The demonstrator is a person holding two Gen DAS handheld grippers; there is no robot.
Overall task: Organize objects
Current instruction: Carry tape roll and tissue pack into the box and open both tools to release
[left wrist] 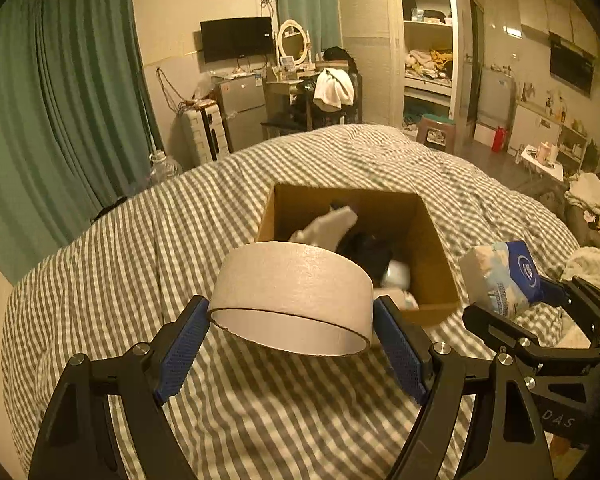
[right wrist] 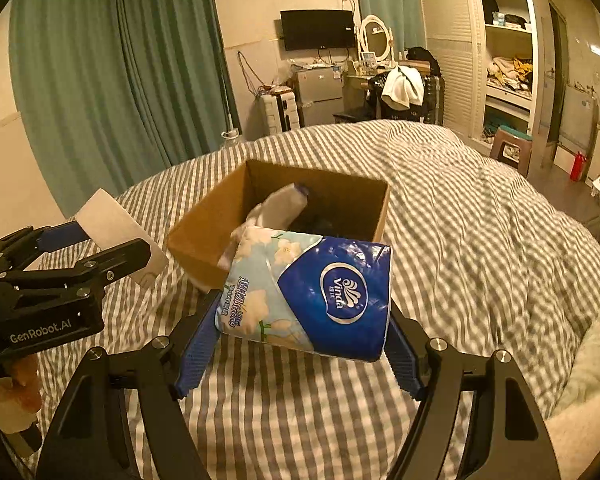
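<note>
While both cameras look across a bed covered in a grey and white checked duvet (left wrist: 284,420), we see that cover filling the lower and middle part of each frame, with green curtains (left wrist: 52,112) down the left side and an open white wardrobe (left wrist: 424,40) at the upper right. Near the middle of both frames an open cardboard box (left wrist: 432,264) sits on the duvet. Inside it lie a pale sock-like cloth (left wrist: 328,226) and some dark items we cannot make out.

In the lower centre of the right wrist view, our right gripper (right wrist: 304,344) is clamped on a pack of tissues (right wrist: 312,292), blue and floral with a Vinda logo. The blue pads press its two ends, and the pack hangs in front of the box's near corner, above the duvet. The same pack shows at the right edge of the left wrist view (left wrist: 504,276), beside the box.

In the lower centre of the left wrist view, our left gripper (left wrist: 292,340) grips a wide cardboard ring (left wrist: 292,292), like a spent tape core, pinched on its outer wall from both sides. It hovers just in front of the box's near left corner. At the left edge of the right wrist view this ring (right wrist: 112,224) appears pale, beside the box.
</note>
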